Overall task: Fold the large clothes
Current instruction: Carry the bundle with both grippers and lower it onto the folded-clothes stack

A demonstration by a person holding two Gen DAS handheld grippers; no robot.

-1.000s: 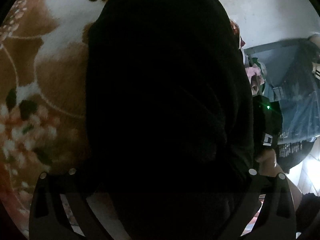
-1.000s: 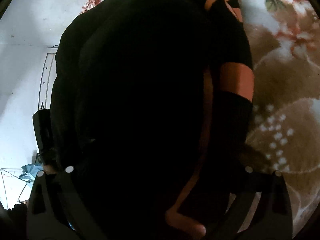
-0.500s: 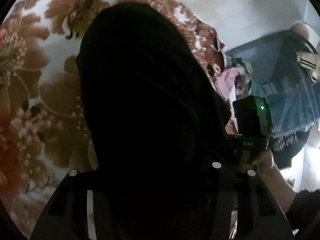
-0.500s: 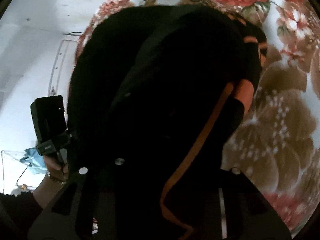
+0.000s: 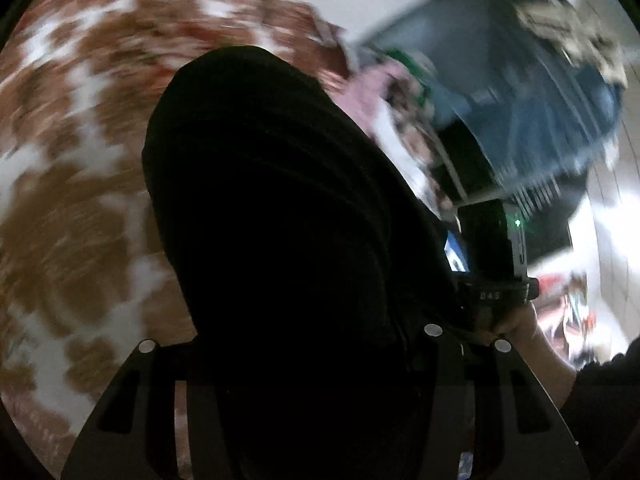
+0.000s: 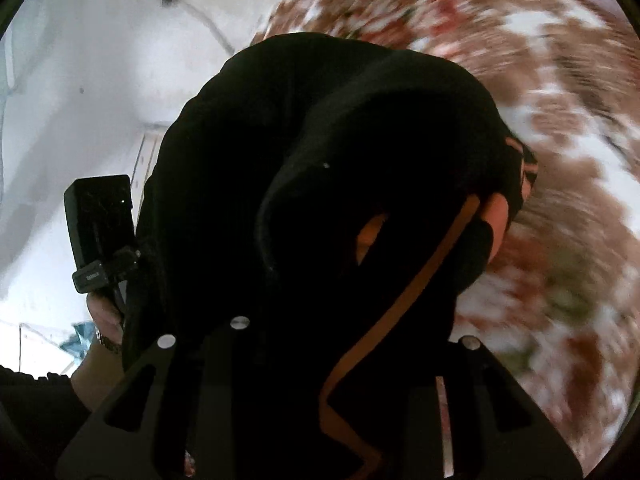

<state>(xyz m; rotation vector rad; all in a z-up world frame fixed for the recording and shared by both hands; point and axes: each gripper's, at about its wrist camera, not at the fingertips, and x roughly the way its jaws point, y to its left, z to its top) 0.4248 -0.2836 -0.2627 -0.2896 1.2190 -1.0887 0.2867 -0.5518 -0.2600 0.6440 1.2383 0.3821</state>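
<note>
**Both grippers clamped on the black garment, lifted above the bedding**

Left gripper is clenched on the black garment, whose cloth fills the gap between its fingers and bulges forward over them. Right gripper is likewise grasping the same garment, with an orange stripe running down through its jaws. The garment hangs bunched in front of both grippers, raised off the floral blanket, which shows blurred behind it. Each wrist view catches the other gripper close beside the cloth, so the two grips sit near each other along one edge and neither hand is plainly nearer the bulk. The garment's long axis seems to drop away from that held edge; spreading the hands apart should open it for folding.
</note>
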